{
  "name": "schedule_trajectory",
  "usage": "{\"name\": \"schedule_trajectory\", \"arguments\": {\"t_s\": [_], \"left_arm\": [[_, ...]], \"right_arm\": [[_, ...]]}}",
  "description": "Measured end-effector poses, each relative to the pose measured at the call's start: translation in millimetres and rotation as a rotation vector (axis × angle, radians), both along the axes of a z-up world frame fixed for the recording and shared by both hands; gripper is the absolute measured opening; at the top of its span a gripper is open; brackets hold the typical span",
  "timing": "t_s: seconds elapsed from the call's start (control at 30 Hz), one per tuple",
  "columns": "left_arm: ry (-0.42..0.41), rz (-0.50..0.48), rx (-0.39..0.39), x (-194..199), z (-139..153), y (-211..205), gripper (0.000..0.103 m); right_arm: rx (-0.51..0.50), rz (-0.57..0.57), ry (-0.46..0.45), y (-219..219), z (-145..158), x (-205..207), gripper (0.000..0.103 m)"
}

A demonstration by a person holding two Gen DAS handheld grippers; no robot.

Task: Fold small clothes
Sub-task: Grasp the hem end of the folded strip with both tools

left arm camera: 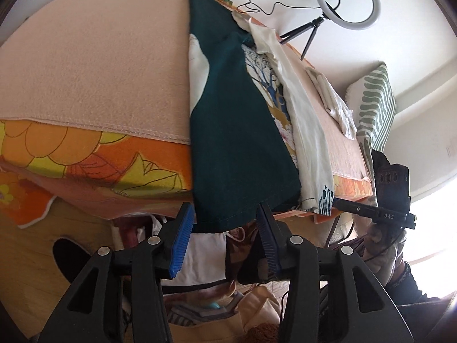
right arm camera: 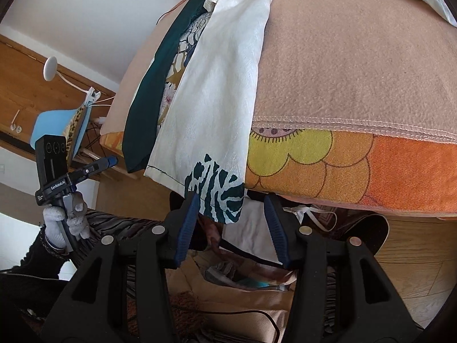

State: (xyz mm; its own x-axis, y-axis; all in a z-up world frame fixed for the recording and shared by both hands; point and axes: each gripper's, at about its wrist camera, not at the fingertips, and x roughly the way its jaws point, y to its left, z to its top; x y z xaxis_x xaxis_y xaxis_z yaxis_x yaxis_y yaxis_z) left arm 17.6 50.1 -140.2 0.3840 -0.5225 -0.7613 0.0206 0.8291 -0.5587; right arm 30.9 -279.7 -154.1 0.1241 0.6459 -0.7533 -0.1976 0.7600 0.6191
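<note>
The folded garment (left arm camera: 240, 131) hung over the table edge (left arm camera: 114, 154) at centre frame. The left gripper (left arm camera: 225, 228) and right gripper (right arm camera: 231, 217) stood open astride its hem, seemingly unclamped; next, close and lift.

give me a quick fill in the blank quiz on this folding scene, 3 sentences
1. The dark teal garment hangs over the table's near ____.
2. The white garment with a teal print lies on a ____ fleece blanket.
3. Beyond the table stands a round ____ light on a small black tripod.

Missing words: edge; pink; ring
</note>
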Motion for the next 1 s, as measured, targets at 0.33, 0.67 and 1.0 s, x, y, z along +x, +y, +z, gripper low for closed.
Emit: {"name": "schedule_trajectory", "arguments": {"t_s": [0.33,0.67,1.0], "left_arm": [[0.123,0.007,-0.113,16,-32,4,0.044],[0.091,0.004,-0.151,12,-30,3,0.007],[0.019,-0.043,-0.170,6,-8,-5,0.004]], "right_arm": [[0.078,0.031,0.127,15,-18,20,0.051],[0.115,0.081,0.129,29,-19,20,0.028],[0.184,0.061,0.104,29,-9,25,0.010]]}}
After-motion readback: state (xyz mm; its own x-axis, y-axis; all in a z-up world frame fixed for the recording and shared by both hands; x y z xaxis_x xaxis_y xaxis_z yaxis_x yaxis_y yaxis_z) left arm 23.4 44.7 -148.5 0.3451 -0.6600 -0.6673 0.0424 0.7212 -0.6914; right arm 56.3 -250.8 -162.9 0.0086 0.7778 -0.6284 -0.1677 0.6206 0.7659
